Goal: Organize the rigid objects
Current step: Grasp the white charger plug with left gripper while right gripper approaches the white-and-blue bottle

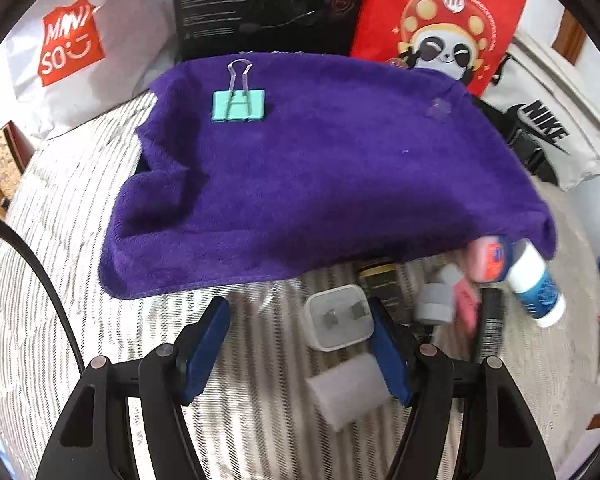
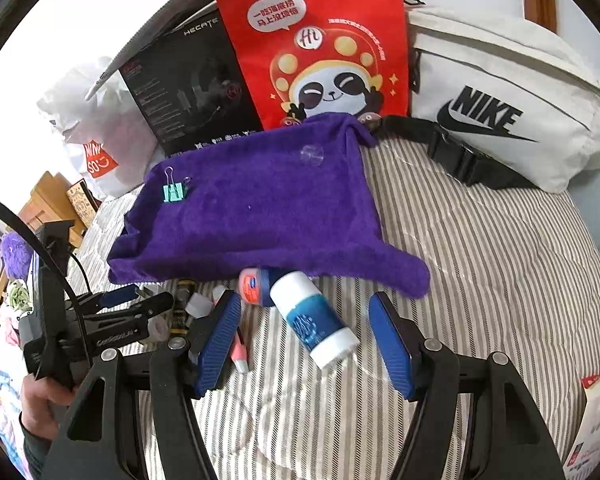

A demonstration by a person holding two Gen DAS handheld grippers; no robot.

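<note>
A purple towel point(image 1: 300, 176) lies on the striped bed, also in the right wrist view point(image 2: 252, 216). A teal binder clip point(image 1: 239, 105) rests on its far left corner point(image 2: 175, 192). Small items lie along its near edge: a white charger plug point(image 1: 338, 322), a white cylinder point(image 1: 348, 394), a grey cap point(image 1: 436, 304), a pink jar point(image 1: 490, 258) and a white and blue bottle point(image 2: 314, 320). My left gripper point(image 1: 300, 344) is open, low over the bed, with the plug by its right finger. My right gripper point(image 2: 308, 344) is open around the bottle.
A Miniso bag point(image 1: 72, 48), a black box point(image 2: 192, 84), a red panda bag point(image 2: 324, 48) and a white Nike bag point(image 2: 508, 96) line the far side. The left gripper's body point(image 2: 100, 320) shows at left. The striped bedding point(image 2: 500, 272) extends right.
</note>
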